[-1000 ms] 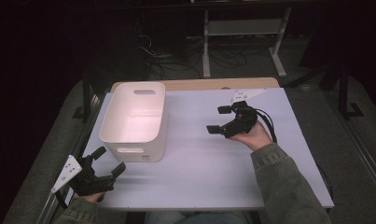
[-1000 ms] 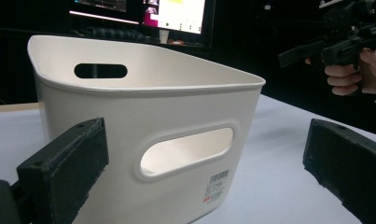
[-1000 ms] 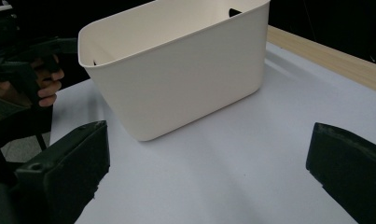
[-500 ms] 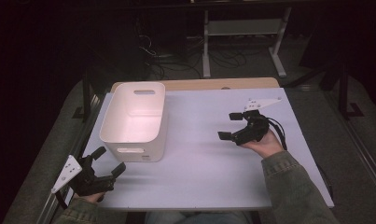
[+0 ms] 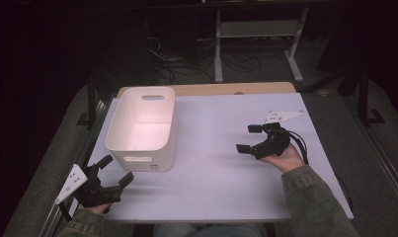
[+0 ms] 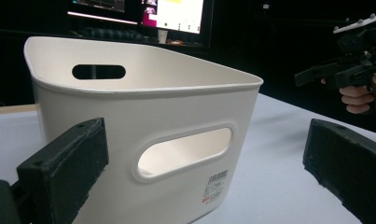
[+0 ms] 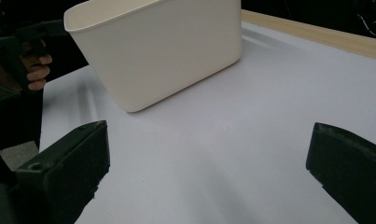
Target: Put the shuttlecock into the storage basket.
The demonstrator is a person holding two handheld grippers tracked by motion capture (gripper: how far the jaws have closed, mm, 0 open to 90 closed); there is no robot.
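Note:
A white plastic bin (image 5: 142,128) with handle slots stands empty on the left part of the white table (image 5: 211,177). My left gripper (image 5: 117,169) rests at the table's near left corner, just in front of the bin, open with nothing between its jaws. In the left gripper view the bin (image 6: 143,107) stands close ahead of that gripper (image 6: 204,158). My right gripper (image 5: 247,138) hovers over the table's right side, open and empty, pointing left toward the bin. From the right gripper view, the bin (image 7: 167,46) lies well beyond that gripper (image 7: 209,163).
A wooden strip (image 5: 211,89) runs along the table's far edge. Beyond it are a metal stand (image 5: 258,29) and floor cables in the dark. Bare tabletop lies between the bin and the right gripper.
The right gripper has moved right and toward the near side, away from the bin. The left gripper and bin have stayed put.

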